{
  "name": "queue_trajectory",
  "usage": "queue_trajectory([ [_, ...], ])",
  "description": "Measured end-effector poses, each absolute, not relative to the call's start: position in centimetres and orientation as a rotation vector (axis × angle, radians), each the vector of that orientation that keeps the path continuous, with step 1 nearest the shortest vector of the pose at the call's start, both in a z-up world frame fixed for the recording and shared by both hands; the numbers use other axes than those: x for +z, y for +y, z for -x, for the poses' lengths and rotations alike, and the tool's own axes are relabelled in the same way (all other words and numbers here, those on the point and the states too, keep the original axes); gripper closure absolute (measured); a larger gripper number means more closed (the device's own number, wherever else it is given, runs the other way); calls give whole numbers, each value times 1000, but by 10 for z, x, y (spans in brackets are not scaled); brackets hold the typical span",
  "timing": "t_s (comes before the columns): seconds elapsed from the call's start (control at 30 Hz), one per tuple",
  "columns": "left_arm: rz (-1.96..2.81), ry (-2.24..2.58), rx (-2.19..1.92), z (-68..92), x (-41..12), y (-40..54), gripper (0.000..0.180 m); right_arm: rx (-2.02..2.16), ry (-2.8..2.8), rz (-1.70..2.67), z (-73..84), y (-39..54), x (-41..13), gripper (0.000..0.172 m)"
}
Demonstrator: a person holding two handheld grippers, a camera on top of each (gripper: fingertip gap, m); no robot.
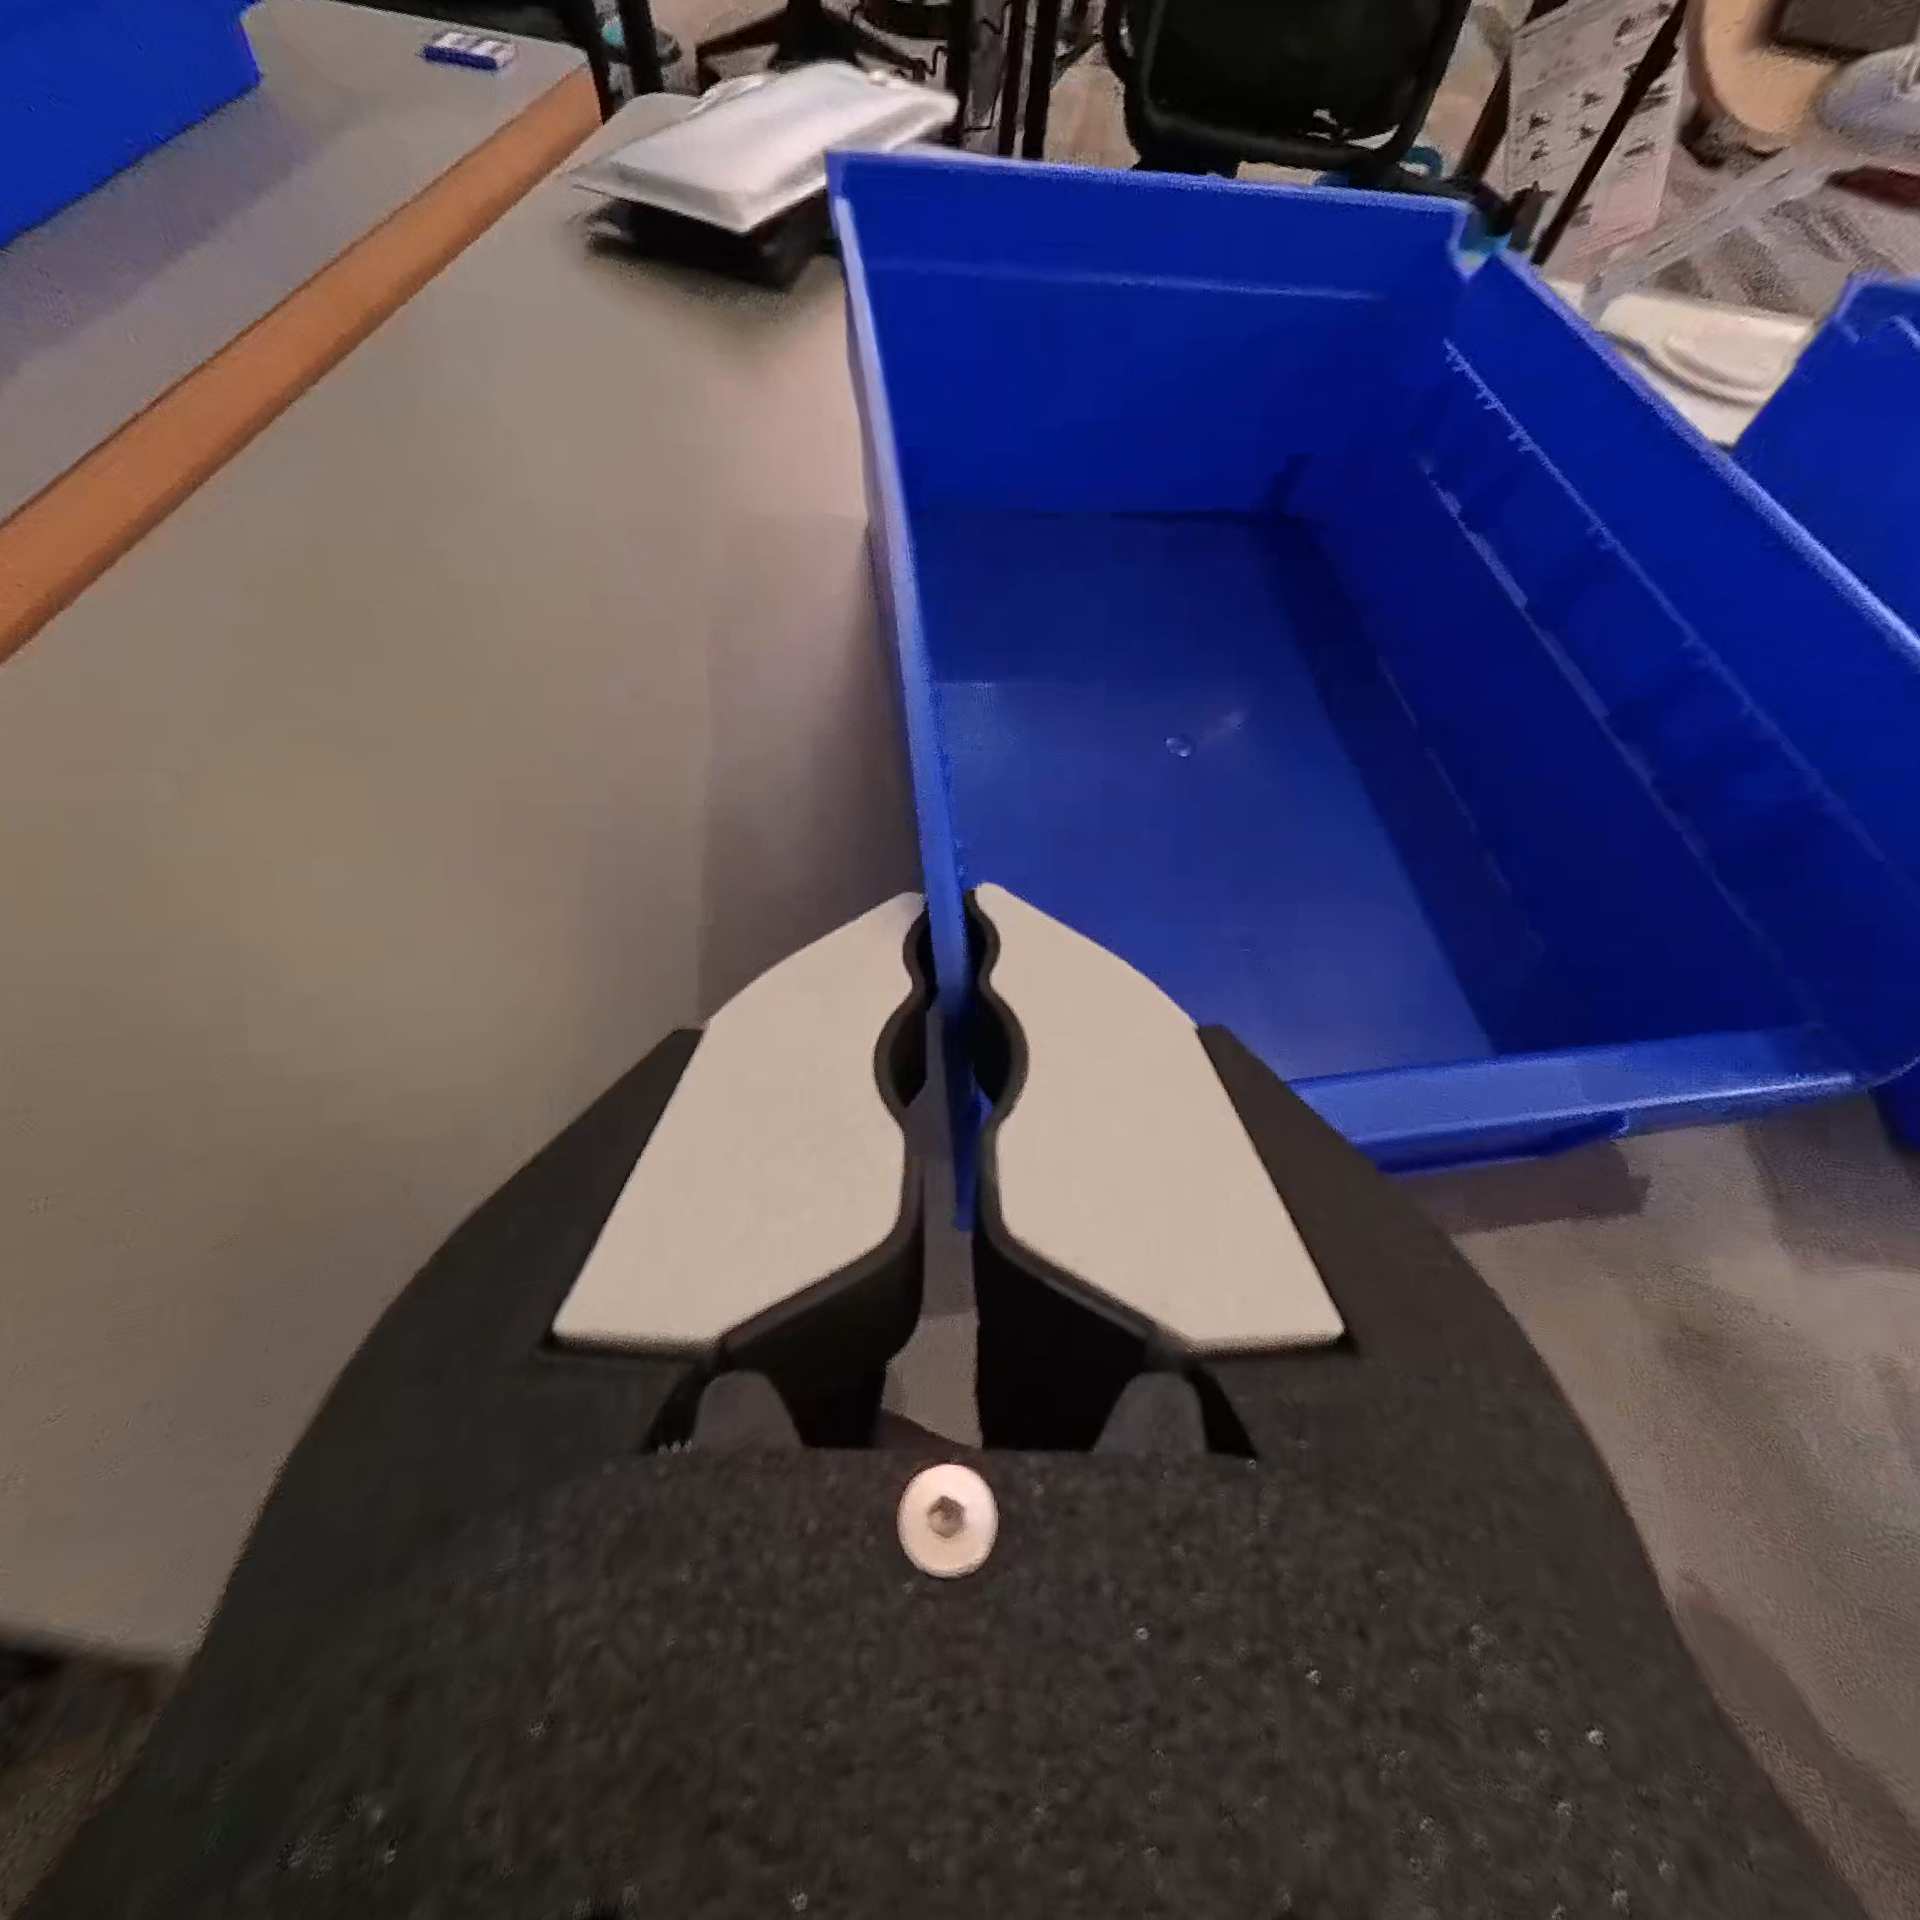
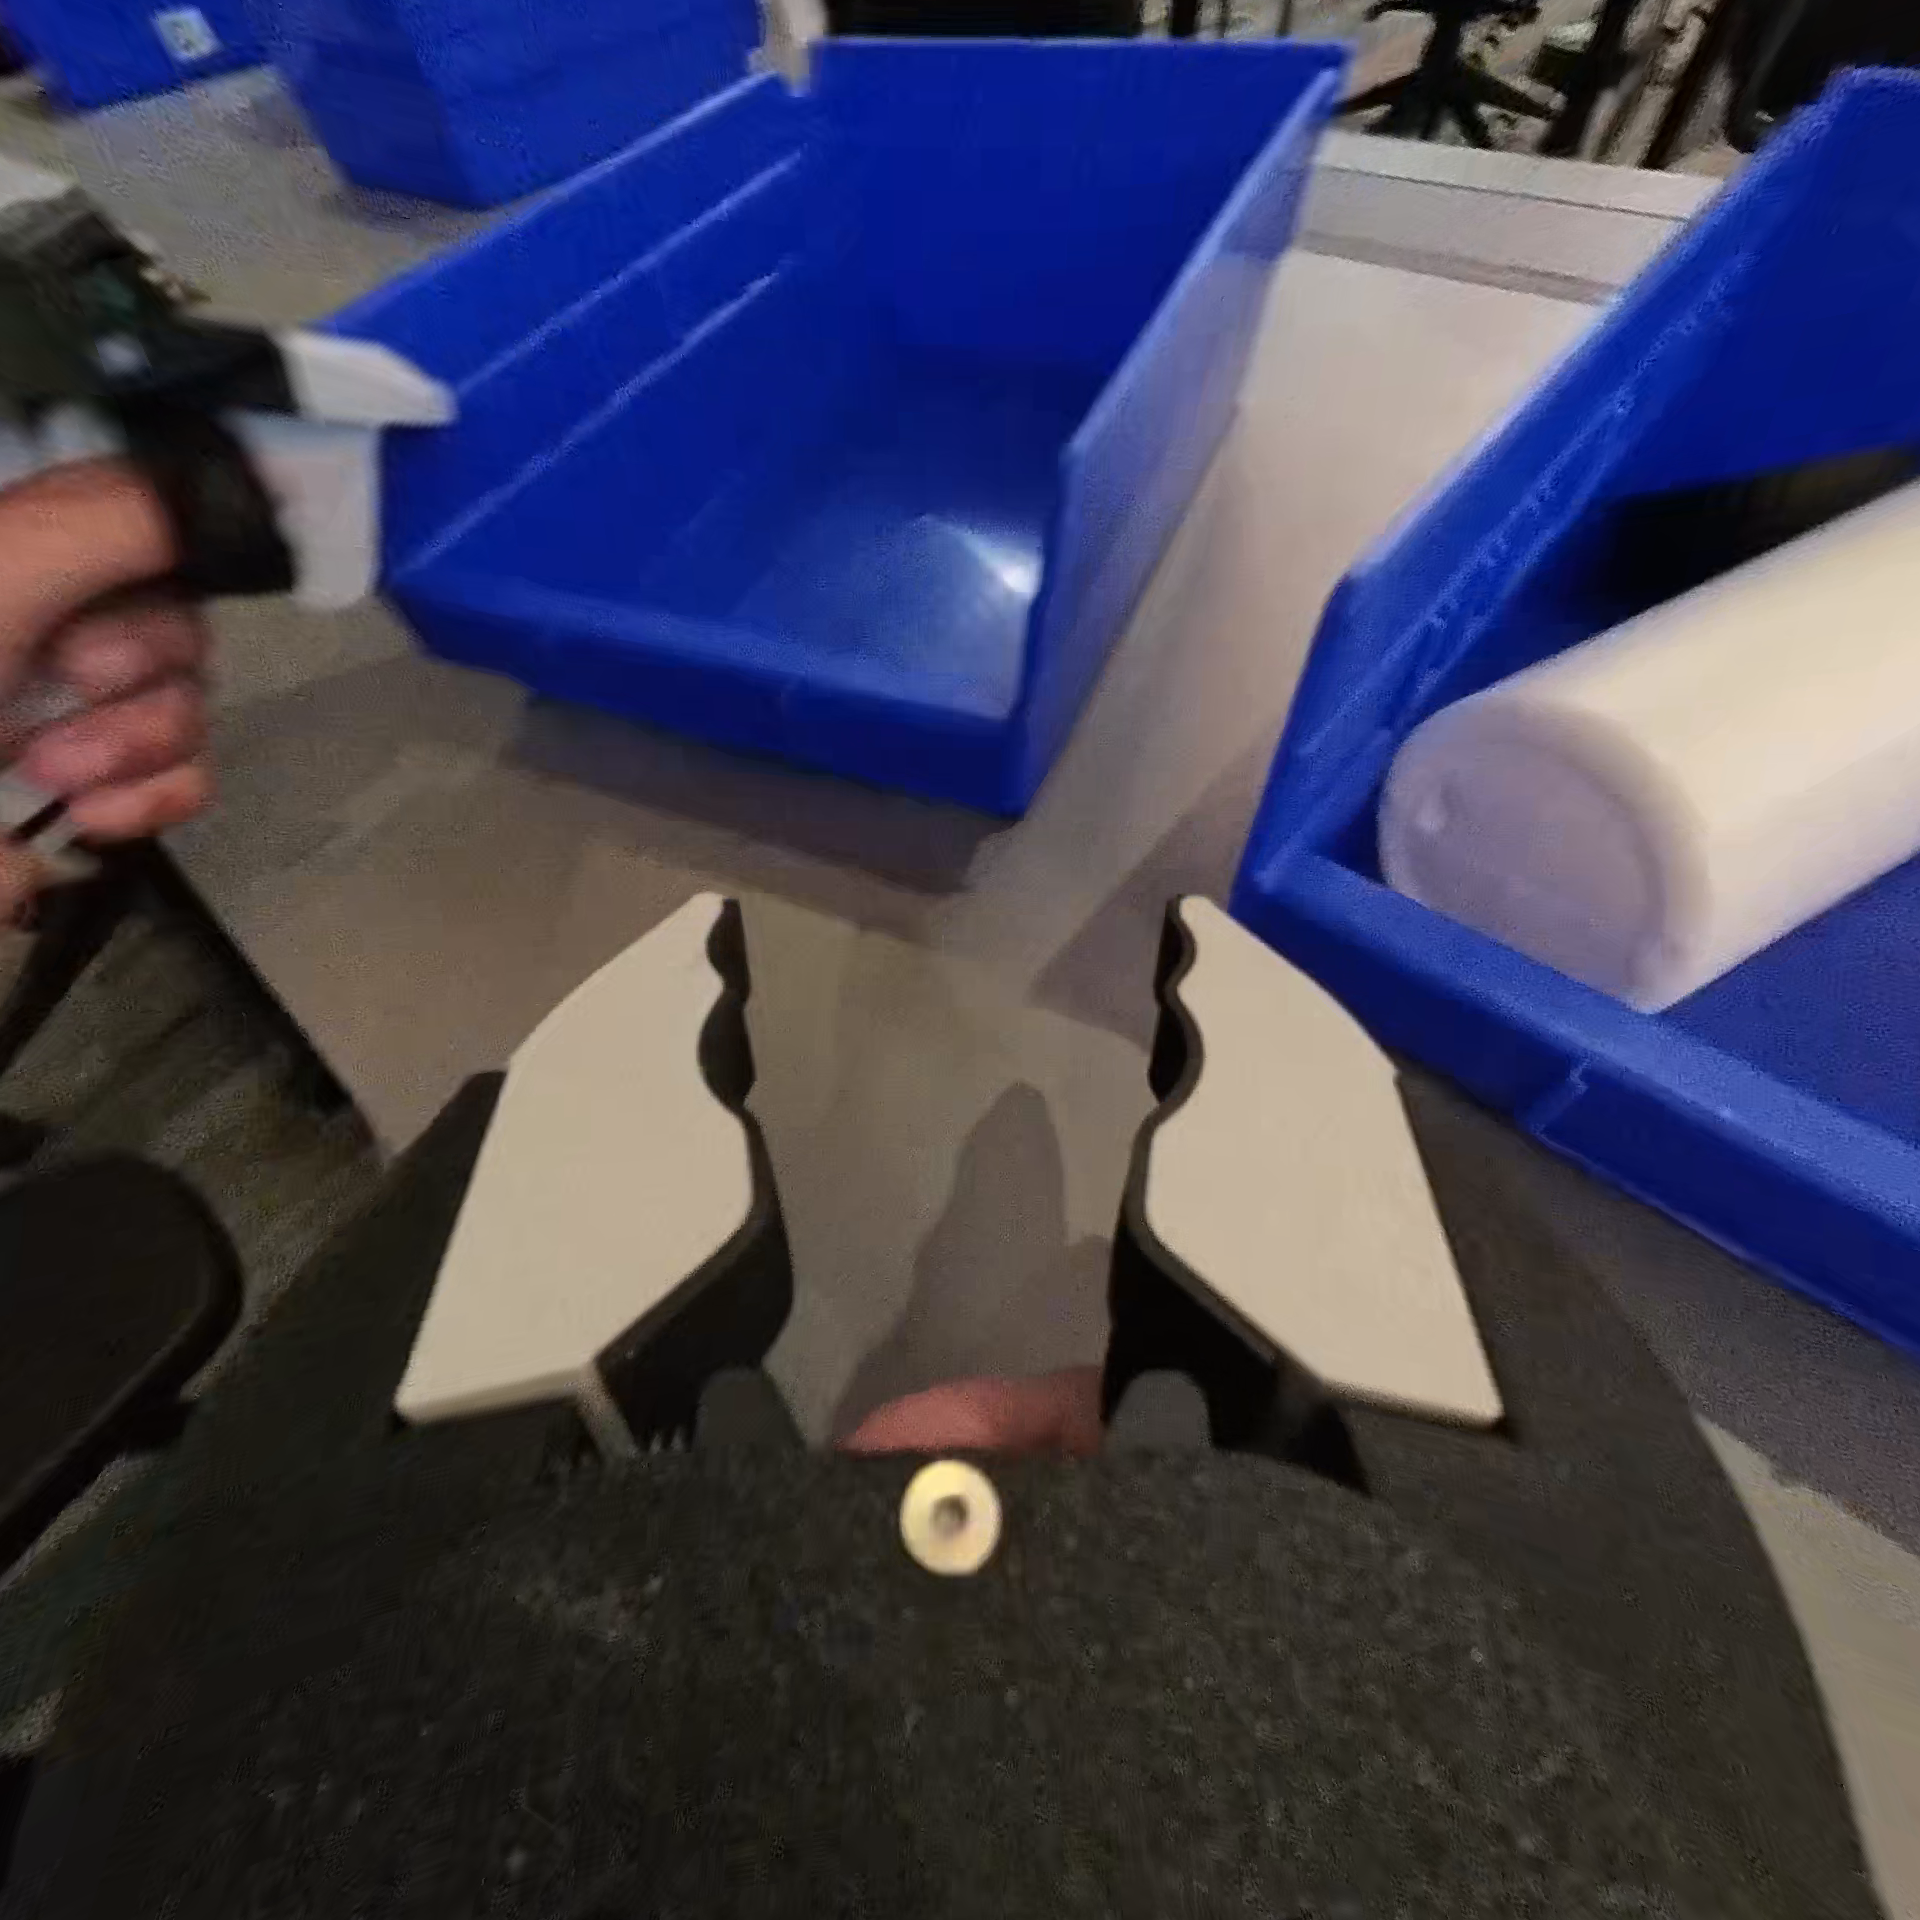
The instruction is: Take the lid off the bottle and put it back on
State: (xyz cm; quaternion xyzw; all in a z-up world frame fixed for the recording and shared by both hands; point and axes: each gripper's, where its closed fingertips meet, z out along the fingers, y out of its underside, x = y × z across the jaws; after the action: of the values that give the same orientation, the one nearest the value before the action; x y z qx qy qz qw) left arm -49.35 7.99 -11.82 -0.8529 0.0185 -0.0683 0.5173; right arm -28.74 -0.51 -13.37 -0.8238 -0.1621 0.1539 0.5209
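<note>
Left wrist view first: the left gripper [image 1: 951,914] is clamped on the thin side wall of a blue bin [image 1: 1143,343], one finger outside the wall, the other inside. My guess is the pinch is there to steady or shift the bin. Nothing lies in this bin; its floor is bare. It sits on the grey bench [image 1: 416,727], with a second blue bin's corner at 3 o'clock and a silver pouch [image 1: 769,145] at 11 o'clock.

Right wrist view: the right gripper [image 2: 951,914] stands wide apart over the bench with nothing between its fingers, likely readied for a reach. At 12 o'clock is the same empty bin, the left gripper on its wall at 10 o'clock. At 3 o'clock the other bin [image 2: 1558,1101] holds the white bottle [image 2: 1621,790], lying on its side, base toward the camera. Its lid end is out of frame.
</note>
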Motion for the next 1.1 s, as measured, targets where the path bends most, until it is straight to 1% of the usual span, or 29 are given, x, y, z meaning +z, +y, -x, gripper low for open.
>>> queue_trajectory([
  [0.13,2023,2,-150,496,-118,32,178,339,-301,1958,294,13,-135,108],
  [0.17,2020,-11,-161,495,-118,22,178,338,-304,1946,299,14,-133,114],
  [0.2,2016,-14,-169,494,-118,13,178,334,-318,1924,303,13,-130,123],
  [0.23,2012,-17,-167,494,-118,5,177,321,-335,1899,307,12,-127,139],
  [0.27,2008,-24,-159,494,-117,-3,178,279,-338,1883,307,12,-124,161],
  [0.3,2003,-34,-150,495,-117,-10,178,212,-346,1882,306,11,-122,164],
  [0.4,1968,-72,-96,501,-111,-30,178,186,-399,1893,312,3,-119,166],
  [0.5,1886,-63,-24,500,-88,-47,177,208,-410,1874,313,-8,-103,167],
  [0.57,1827,-50,-18,491,-66,-52,177,192,-411,1818,306,-13,-81,167],
  [0.7,1710,32,-84,447,-10,-42,178,130,-350,1638,264,-18,-17,167],
  [0.83,1600,183,-163,362,50,-11,177,23,-206,1527,183,-15,47,167],
  [0.93,1549,310,-226,274,80,16,177,-56,-56,1478,98,-10,87,168],
  [1.03,1533,405,-304,176,98,38,177,-142,90,1485,3,-8,99,168],
  [1.1,1545,486,-314,108,92,51,178,-204,161,1511,-62,-7,94,169],
])
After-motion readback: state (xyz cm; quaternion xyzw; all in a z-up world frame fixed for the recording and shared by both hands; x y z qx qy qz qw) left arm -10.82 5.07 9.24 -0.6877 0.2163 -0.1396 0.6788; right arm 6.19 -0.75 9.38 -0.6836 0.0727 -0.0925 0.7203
